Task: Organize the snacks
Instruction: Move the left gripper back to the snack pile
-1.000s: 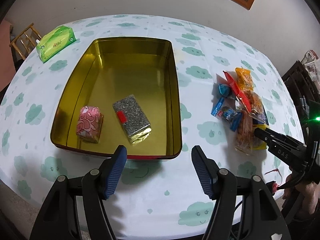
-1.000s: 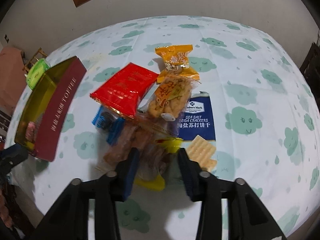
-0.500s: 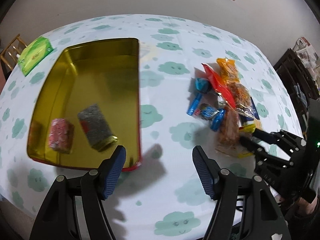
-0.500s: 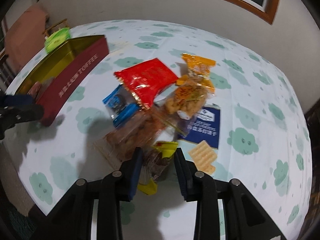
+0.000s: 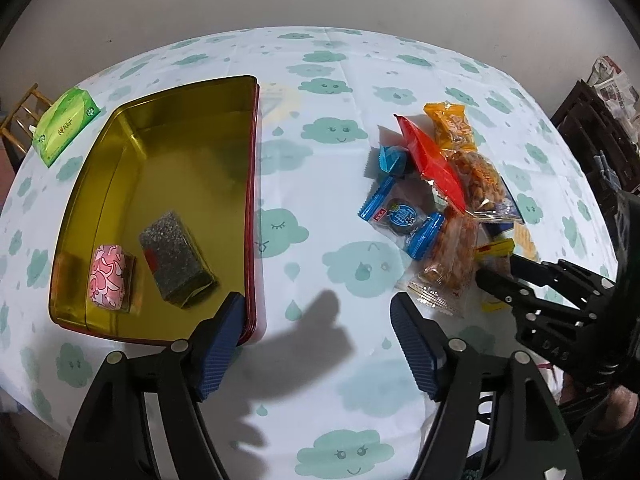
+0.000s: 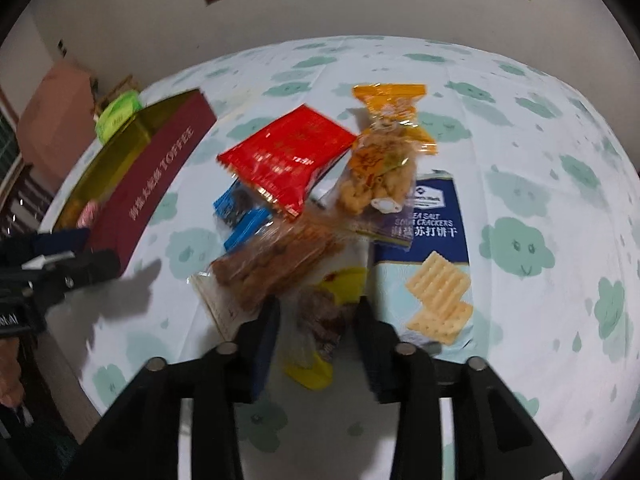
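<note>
A gold tin with dark red sides (image 5: 176,152) sits at the left and holds a pink packet (image 5: 107,276) and a silver-black packet (image 5: 176,258). A snack pile lies to its right: a red bag (image 6: 286,162), an orange bag (image 6: 386,148), a blue cookie pack (image 5: 402,216), a brown-snack clear bag (image 6: 280,262) and a blue cracker pack (image 6: 430,248). My right gripper (image 6: 318,320) is shut on a yellow-edged snack packet (image 6: 326,324) at the pile's near end. My left gripper (image 5: 318,322) is open and empty over the cloth between tin and pile.
A green tissue pack (image 5: 64,124) lies at the table's far left. A wooden chair (image 5: 18,116) stands beyond it. Dark furniture (image 5: 596,136) stands at the right. The cloud-print tablecloth (image 5: 332,68) covers the round table, whose front edge is close below both grippers.
My left gripper has swung right, from in front of the tin to between tin and pile. My right gripper has narrowed onto the yellow-edged packet.
</note>
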`<action>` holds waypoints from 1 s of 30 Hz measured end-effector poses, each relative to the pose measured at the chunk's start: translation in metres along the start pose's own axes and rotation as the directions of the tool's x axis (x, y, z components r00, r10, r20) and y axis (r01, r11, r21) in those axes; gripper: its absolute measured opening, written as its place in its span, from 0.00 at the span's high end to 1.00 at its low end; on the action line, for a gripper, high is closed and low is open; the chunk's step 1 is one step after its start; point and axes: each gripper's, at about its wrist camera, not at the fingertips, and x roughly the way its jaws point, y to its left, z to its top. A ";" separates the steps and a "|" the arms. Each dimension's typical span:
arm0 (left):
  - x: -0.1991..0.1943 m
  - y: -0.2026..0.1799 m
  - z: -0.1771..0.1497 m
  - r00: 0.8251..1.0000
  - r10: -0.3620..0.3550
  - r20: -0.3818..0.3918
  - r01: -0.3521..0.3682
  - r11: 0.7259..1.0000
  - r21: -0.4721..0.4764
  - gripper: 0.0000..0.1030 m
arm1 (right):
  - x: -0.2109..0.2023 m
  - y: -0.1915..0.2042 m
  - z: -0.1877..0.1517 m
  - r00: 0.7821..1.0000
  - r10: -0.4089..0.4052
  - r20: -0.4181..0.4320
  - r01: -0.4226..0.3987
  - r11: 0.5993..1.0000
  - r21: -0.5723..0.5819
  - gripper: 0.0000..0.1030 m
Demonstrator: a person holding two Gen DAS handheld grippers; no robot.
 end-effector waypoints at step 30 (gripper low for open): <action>0.045 -0.095 0.015 0.979 -0.194 -0.062 0.203 0.957 0.207 0.43 | -0.012 -0.051 0.003 0.981 -0.171 0.095 0.180 0.978 -0.104 0.72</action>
